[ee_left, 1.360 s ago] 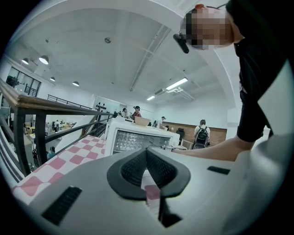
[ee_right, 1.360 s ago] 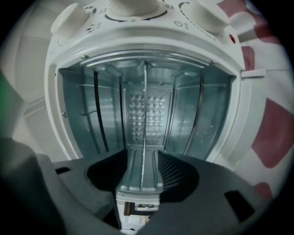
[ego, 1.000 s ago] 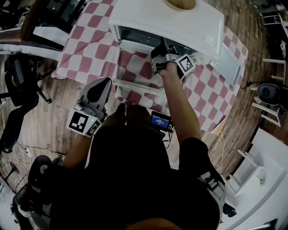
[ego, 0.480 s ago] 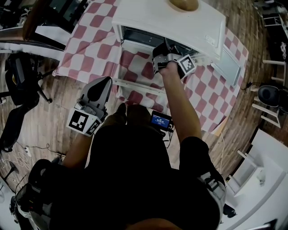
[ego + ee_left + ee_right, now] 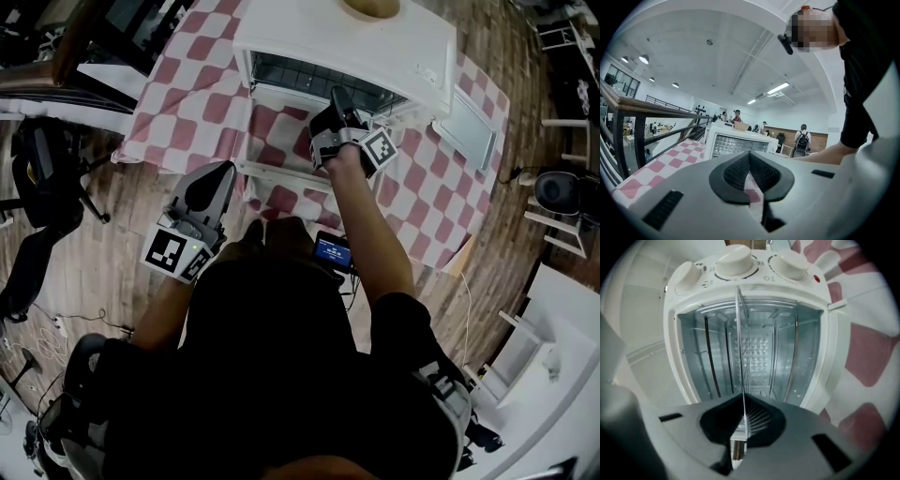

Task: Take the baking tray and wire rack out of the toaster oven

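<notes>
The white toaster oven (image 5: 375, 42) stands on the checked table with its door (image 5: 281, 176) folded down. My right gripper (image 5: 337, 97) is at the oven's mouth, shut on the front edge of the wire rack (image 5: 740, 357). In the right gripper view the rack runs edge-on from the jaws (image 5: 743, 401) into the shiny cavity. I cannot make out a baking tray inside. My left gripper (image 5: 223, 171) hangs back at the table's near edge, jaws closed (image 5: 750, 157) on nothing, pointing at the oven (image 5: 736, 143).
A flat grey rectangular sheet (image 5: 466, 127) lies on the red-and-white cloth (image 5: 187, 84) right of the oven. A wooden bowl (image 5: 373, 7) sits on the oven's top. A dark chair (image 5: 37, 169) stands at the left. People stand far behind the oven.
My right gripper has drawn a little back from the oven's mouth toward me. The left gripper has stayed where it was.
</notes>
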